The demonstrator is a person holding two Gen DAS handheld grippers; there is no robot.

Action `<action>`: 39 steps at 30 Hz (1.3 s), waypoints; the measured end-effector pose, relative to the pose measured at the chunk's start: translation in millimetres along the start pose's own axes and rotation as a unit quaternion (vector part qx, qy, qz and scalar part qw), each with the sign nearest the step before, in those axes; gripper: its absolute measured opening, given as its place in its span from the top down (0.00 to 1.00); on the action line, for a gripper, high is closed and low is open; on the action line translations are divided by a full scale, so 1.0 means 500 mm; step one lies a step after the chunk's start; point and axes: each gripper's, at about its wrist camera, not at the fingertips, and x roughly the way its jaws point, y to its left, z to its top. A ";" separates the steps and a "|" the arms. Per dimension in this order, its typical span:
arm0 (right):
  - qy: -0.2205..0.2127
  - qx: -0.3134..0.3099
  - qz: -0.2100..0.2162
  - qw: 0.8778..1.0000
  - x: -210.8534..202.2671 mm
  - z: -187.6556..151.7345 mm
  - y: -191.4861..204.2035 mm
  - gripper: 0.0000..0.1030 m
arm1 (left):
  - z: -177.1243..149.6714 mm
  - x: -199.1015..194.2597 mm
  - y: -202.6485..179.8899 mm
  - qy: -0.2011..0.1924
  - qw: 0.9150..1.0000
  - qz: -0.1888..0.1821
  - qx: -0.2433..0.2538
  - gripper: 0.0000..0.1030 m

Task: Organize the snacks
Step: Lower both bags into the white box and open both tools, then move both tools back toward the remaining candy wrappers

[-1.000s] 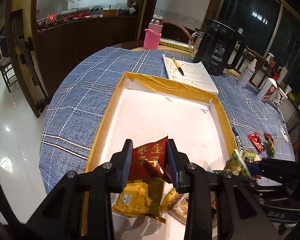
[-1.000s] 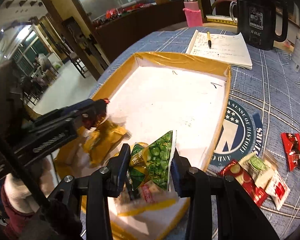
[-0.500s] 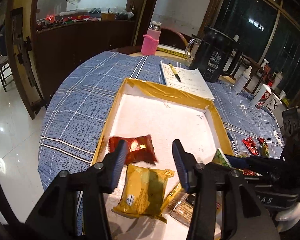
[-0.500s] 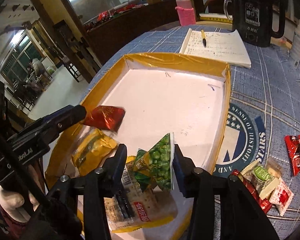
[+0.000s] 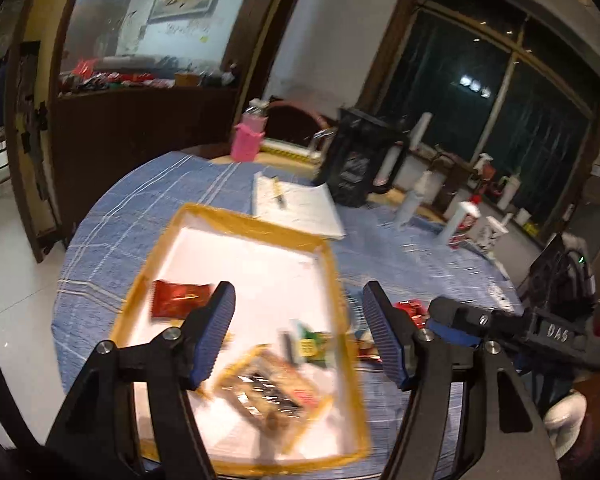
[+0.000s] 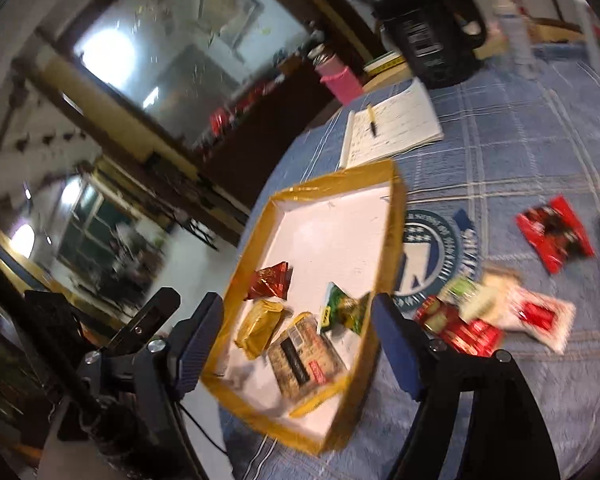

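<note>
Both grippers, left point(image 5: 298, 330) and right point(image 6: 296, 342), are opening and empty above the tray point(image 6: 392, 216); loose packets point(image 6: 496, 312) outside risk being missed.

Counted in the yellow-rimmed tray point(image 6: 388, 216): four snack packets, namely one red point(image 6: 271, 280), one gold point(image 6: 260, 326), one green point(image 6: 342, 308), one clear cracker pack point(image 6: 304, 360). On the blue cloth point(image 6: 520, 152), several more packets are seen, count blurred. One notebook point(image 6: 392, 128), one pen point(image 6: 371, 121), one black kettle point(image 6: 428, 36), one pink bottle point(image 6: 338, 76).
</note>
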 end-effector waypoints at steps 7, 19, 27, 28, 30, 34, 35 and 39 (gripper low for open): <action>-0.047 0.038 0.109 0.992 -0.153 -0.045 -0.051 0.05 | -0.015 -0.042 -0.143 -0.019 0.998 -0.028 0.044 0.31; -0.183 0.082 0.172 0.964 -0.421 -0.097 -0.149 0.00 | -0.044 -0.093 -0.360 -0.028 0.992 -0.064 0.103 0.30; -0.197 0.039 0.047 0.978 -0.527 -0.077 -0.157 0.00 | -0.079 -0.069 -0.458 -0.015 0.987 -0.074 0.144 0.29; -0.194 0.036 0.021 0.980 -0.528 -0.079 -0.161 0.00 | -0.082 -0.059 -0.461 -0.008 0.987 -0.072 0.144 0.29; -0.183 0.040 -0.036 0.982 -0.521 -0.081 -0.173 0.00 | -0.084 -0.043 -0.460 0.004 0.988 -0.073 0.140 0.29; -0.172 0.027 -0.153 0.973 -0.489 -0.073 -0.199 0.00 | -0.083 -0.011 -0.447 0.025 0.989 -0.075 0.128 0.29; -0.166 0.017 -0.178 0.970 -0.478 -0.069 -0.204 0.00 | -0.081 -0.004 -0.442 0.028 0.989 -0.075 0.126 0.29; -0.157 0.007 -0.207 0.966 -0.439 -0.060 -0.230 0.00 | -0.077 0.020 -0.420 0.033 0.990 -0.068 0.119 0.29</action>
